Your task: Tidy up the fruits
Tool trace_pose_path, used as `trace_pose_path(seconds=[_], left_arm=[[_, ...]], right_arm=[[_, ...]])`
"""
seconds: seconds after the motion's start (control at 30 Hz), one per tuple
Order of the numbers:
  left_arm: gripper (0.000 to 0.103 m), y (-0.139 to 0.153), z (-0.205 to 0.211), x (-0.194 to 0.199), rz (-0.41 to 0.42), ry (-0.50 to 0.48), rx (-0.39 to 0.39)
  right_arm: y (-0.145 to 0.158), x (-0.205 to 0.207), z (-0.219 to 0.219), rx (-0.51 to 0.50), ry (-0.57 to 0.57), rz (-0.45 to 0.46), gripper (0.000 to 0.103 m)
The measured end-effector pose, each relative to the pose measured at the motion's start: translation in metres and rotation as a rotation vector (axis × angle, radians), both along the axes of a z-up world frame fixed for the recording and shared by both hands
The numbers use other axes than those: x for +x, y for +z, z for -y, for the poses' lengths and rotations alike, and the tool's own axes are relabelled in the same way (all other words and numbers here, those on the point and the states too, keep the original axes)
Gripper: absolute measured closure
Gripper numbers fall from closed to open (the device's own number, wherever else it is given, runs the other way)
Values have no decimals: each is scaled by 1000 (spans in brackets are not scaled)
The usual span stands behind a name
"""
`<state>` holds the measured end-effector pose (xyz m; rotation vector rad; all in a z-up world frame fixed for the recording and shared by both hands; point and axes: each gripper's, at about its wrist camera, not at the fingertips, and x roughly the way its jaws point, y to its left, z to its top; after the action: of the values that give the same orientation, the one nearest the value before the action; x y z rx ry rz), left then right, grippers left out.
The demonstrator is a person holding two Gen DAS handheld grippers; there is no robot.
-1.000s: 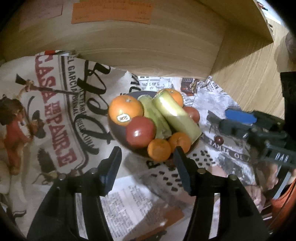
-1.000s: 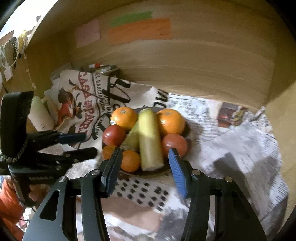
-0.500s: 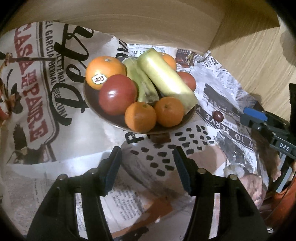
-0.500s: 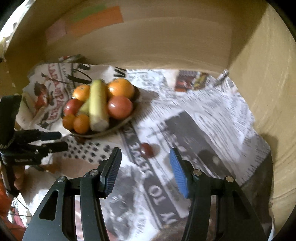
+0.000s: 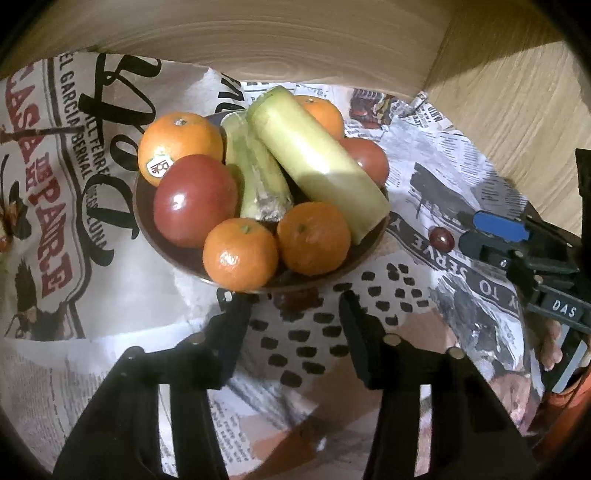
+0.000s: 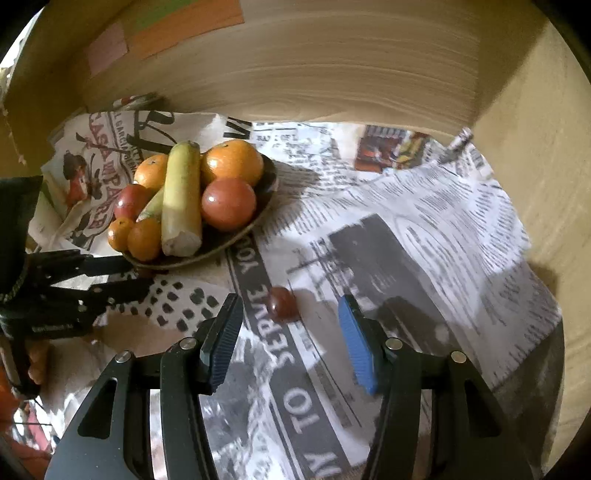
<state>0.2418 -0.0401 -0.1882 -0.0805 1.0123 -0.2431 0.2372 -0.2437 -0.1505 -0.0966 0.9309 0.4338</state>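
Observation:
A dark bowl holds several oranges, two red tomatoes and two pale green stalks; it also shows in the right wrist view. My left gripper is open and empty, just in front of the bowl's near rim, over a small dark fruit lying there. A small dark red fruit lies loose on the newspaper, also seen in the left wrist view. My right gripper is open, its fingers on either side of that fruit, just short of it.
Newspaper sheets cover the shelf floor. Wooden walls close the back and right side. Coloured paper notes stick to the back wall. A small metal object lies at the back right corner.
My left gripper has moved closer to the bowl. My right gripper has swung right, away from the bowl, and come down around the small dark red fruit.

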Motion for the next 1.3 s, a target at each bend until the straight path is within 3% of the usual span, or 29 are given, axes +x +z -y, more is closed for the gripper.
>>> trace_pose_path(seconds=[0.23, 0.37, 0.53, 0.87, 1.3], left_arm=[[64, -3, 7, 6, 21, 10, 40], [78, -2, 3, 4, 19, -7, 28], [79, -1, -1, 0, 24, -18, 23], [79, 11, -18, -22, 38, -11, -8], [79, 63, -46, -25, 171, 25, -44]], right_arm=[[-16, 9, -10, -29, 39, -39, 64], [-24, 13, -11, -26, 43, -66, 71], [-24, 14, -12, -23, 40, -62, 85], [-11, 2, -14, -23, 53, -9, 85], [34, -11, -47, 33, 125, 106, 85]])
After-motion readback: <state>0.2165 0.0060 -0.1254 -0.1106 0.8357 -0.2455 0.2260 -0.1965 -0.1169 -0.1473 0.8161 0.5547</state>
